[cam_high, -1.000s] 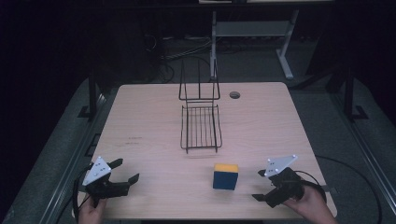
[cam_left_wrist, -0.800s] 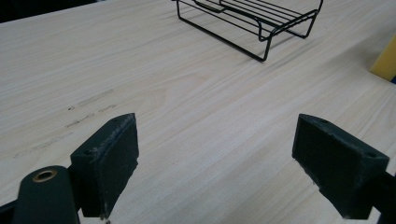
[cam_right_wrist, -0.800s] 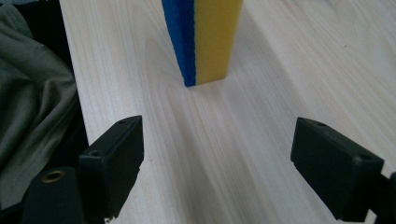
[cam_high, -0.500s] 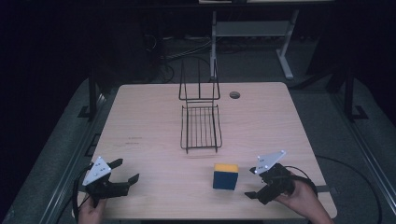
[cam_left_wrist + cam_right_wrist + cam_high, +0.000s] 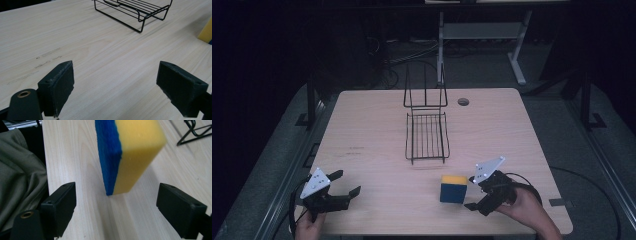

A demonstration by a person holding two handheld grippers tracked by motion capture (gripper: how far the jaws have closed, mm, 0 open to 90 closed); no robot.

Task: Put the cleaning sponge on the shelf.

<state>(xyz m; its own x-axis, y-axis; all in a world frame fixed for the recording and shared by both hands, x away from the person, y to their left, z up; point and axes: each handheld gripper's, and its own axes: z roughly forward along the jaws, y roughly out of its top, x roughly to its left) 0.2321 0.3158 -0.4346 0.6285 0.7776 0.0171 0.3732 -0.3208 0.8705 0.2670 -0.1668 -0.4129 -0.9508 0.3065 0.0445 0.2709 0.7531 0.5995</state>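
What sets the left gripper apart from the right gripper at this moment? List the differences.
The right gripper sits beside the sponge, which stands on edge ahead of its jaws; the left gripper is far from it, facing bare table. The right gripper is at the table's near right, the left gripper at its near left. Both are open, empty and hand-held.

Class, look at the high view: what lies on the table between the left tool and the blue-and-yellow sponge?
Nothing: bare wooden table runs from the left tool to the sponge, as the high view shows.
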